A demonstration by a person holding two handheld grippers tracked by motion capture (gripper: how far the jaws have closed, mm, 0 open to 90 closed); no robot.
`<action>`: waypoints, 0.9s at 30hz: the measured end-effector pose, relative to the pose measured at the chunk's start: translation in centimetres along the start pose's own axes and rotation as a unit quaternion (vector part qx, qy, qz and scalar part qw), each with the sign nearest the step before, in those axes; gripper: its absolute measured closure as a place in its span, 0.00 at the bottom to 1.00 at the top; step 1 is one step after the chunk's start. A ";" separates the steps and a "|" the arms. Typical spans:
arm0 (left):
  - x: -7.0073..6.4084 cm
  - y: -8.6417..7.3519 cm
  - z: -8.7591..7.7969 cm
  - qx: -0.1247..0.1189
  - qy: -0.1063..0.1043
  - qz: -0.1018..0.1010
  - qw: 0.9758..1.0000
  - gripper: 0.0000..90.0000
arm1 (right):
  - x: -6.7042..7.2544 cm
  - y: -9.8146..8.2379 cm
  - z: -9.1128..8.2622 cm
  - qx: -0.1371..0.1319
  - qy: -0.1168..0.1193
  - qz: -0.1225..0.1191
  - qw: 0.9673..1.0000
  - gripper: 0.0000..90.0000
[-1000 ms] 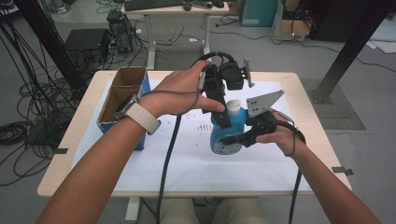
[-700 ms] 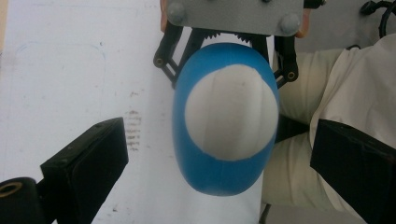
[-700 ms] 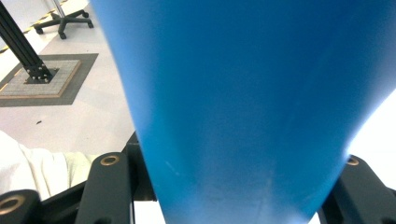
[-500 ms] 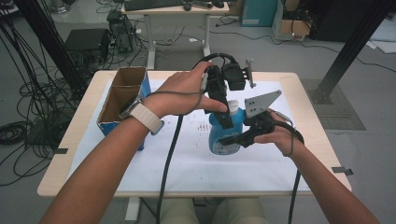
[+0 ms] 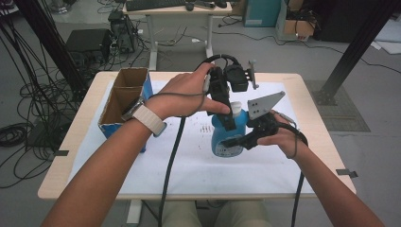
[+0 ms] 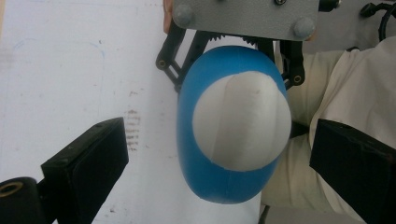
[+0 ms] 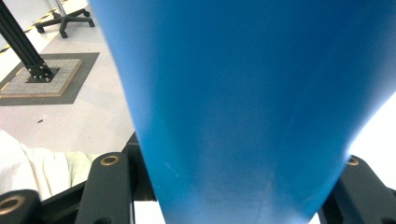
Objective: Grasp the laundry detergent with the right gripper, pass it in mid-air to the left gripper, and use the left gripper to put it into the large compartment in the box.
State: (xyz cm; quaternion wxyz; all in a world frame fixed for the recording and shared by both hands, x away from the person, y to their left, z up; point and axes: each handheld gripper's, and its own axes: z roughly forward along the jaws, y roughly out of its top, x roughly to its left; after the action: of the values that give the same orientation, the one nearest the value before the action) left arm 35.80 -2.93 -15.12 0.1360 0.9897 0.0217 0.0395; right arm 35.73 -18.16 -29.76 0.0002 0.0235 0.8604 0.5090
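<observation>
A blue bottle [image 5: 226, 138] with a white cap [image 5: 235, 108] stands upright on the white paper [image 5: 189, 161]. My right gripper [image 5: 235, 142] comes in from the right and is shut on the bottle's lower body [image 7: 243, 102], its jaws on either side [image 7: 229, 186]. My left gripper [image 5: 228, 118] points down over the bottle's top. From above, the cap [image 6: 240, 123] sits between the open left gripper [image 6: 222, 161] jaws, with a gap on both sides. The right gripper's grey plate [image 6: 245, 18] shows beyond the bottle.
A cardboard box with blue sides [image 5: 124, 101] stands open at the table's left. The wooden table edge [image 5: 189, 194] runs along the front. Cables trail from both grippers toward the person. A desk, equipment and loose cables sit on the floor beyond.
</observation>
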 end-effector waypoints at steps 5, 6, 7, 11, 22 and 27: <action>0.0 0.1 0.0 0.002 -0.001 0.004 1.000 0.05 | 0.0 0.0 0.0 0.000 -0.002 0.001 1.000 0.47; 0.0 0.1 0.0 0.002 0.000 0.004 1.000 0.05 | 0.0 0.0 0.0 -0.001 -0.001 0.001 1.000 0.47; 0.0 0.1 0.1 0.001 0.000 0.004 1.000 0.06 | 0.0 0.0 0.0 0.000 -0.001 0.001 1.000 0.48; 0.0 0.1 0.1 0.001 0.000 0.004 1.000 0.06 | 0.0 0.0 0.0 0.000 0.002 0.002 1.000 0.47; 0.0 0.1 0.1 0.004 -0.001 0.004 1.000 0.07 | 0.0 0.0 0.0 0.001 -0.002 0.002 1.000 0.47; 0.0 0.2 0.1 0.003 0.001 0.004 1.000 0.07 | 0.0 0.0 0.0 0.000 0.000 0.003 1.000 0.47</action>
State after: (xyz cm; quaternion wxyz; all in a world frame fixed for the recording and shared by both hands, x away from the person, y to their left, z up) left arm 35.82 -3.11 -15.17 0.1326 0.9902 0.0181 0.0406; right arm 35.77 -18.13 -29.78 -0.0016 0.0260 0.8601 0.5094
